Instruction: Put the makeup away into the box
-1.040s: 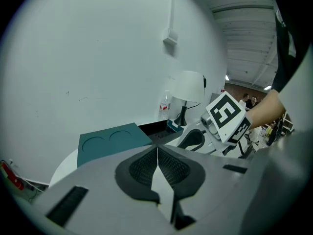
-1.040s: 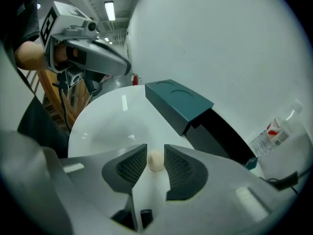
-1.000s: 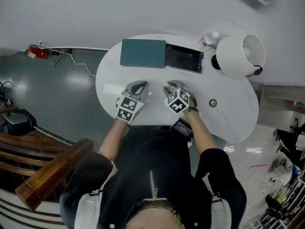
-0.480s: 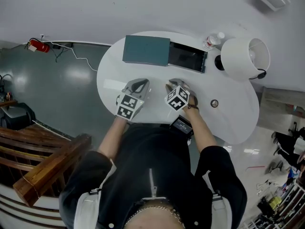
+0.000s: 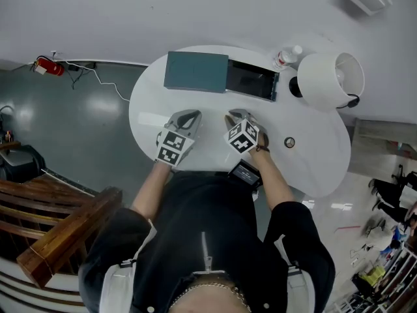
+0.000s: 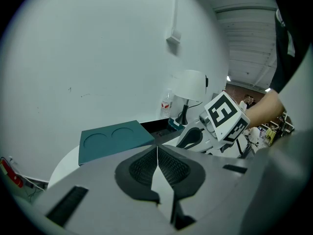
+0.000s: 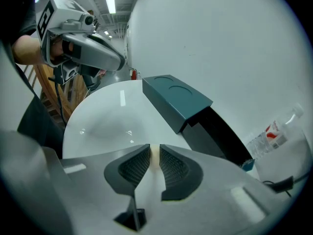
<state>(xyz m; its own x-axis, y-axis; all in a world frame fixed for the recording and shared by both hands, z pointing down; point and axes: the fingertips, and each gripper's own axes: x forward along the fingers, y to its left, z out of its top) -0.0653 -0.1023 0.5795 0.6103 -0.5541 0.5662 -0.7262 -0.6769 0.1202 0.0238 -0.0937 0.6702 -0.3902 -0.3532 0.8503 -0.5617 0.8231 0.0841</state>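
The box stands at the table's far side: a teal lid (image 5: 195, 72) (image 7: 176, 99) (image 6: 115, 138) beside the open black tray (image 5: 251, 80) (image 7: 220, 133). My right gripper (image 5: 234, 117) (image 7: 154, 150) points down at the white table (image 5: 150, 109) in front of it. Its jaws are closing, and a small cream makeup piece (image 7: 154, 153) fills the narrow gap between the pads. My left gripper (image 5: 191, 115) (image 6: 157, 148) rests beside it, shut, with nothing between its pads. A small round item (image 5: 289, 142) lies on the table to the right.
A white lamp (image 5: 329, 77) and a water bottle (image 5: 287, 56) stand at the back right. A flat black object (image 5: 245, 173) lies at the near table edge by the person's right wrist. A cable and a red item (image 5: 49, 68) lie on the floor at left.
The head view has shifted slightly. Both grippers stay where they were on the table.
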